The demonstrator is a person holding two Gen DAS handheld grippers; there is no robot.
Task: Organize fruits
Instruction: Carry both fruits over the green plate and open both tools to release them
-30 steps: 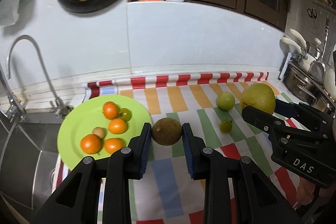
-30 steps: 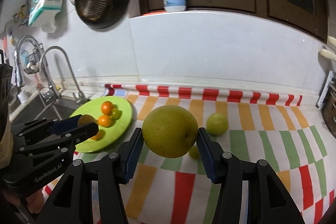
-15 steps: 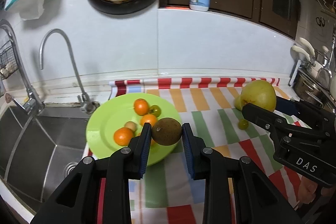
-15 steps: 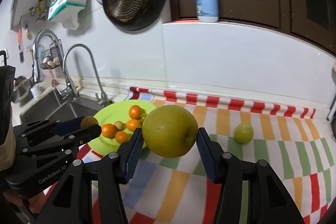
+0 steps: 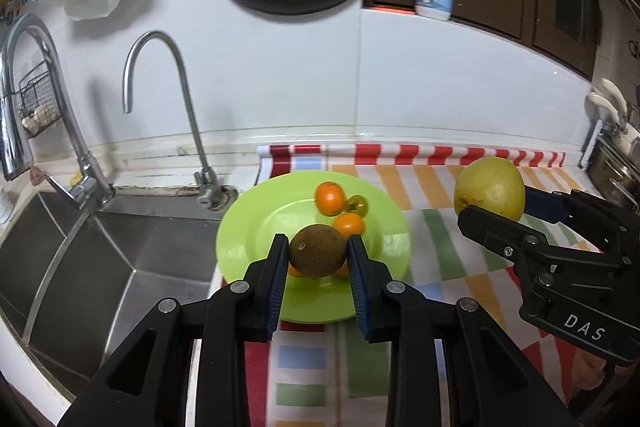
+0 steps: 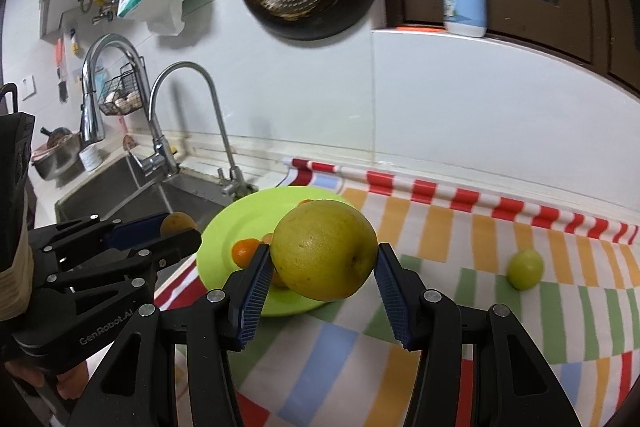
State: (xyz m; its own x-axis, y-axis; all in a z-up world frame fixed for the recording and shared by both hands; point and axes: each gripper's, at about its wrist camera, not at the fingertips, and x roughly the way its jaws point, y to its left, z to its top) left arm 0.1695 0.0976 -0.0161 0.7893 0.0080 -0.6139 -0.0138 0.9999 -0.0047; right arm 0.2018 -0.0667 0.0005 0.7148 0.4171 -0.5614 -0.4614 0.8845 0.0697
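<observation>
- While hanging above the near part of the lime-green round plate (image 5: 248, 243), clamped between the blue-padded fingers (image 5: 279, 279) of the left gripper (image 5: 318, 259): a round brown rough-skinned fruit (image 5: 318, 251).
- Likewise gripped on both flanks by the right gripper (image 6: 324, 263): a large yellow-green pear-shaped fruit (image 6: 324, 255), in the air over the plate's right edge.
- Already lying on the plate, further back: two small orange citrus fruits (image 5: 330, 198) and a tiny greenish one (image 5: 357, 205), touching in a cluster.
- Beyond, on the striped multicoloured cloth (image 5: 436, 251), well apart from the plate: one small round green fruit (image 6: 525, 269), not yet gathered.
- Left of the plate: steel sink (image 5: 120, 247) with curved tap (image 5: 160, 67).
- To do this step well: lower the brown fruit onto the bare green patch at the left, clear of the oranges hidden beneath it; open only once it is touching, since likely to roll; keep the heavy yellow fruit waiting, then set it down away from the rim.
- Compared with half a second earlier: both fruits carried leftward, now further over the plate instead of at its near edge; same grip on each.
</observation>
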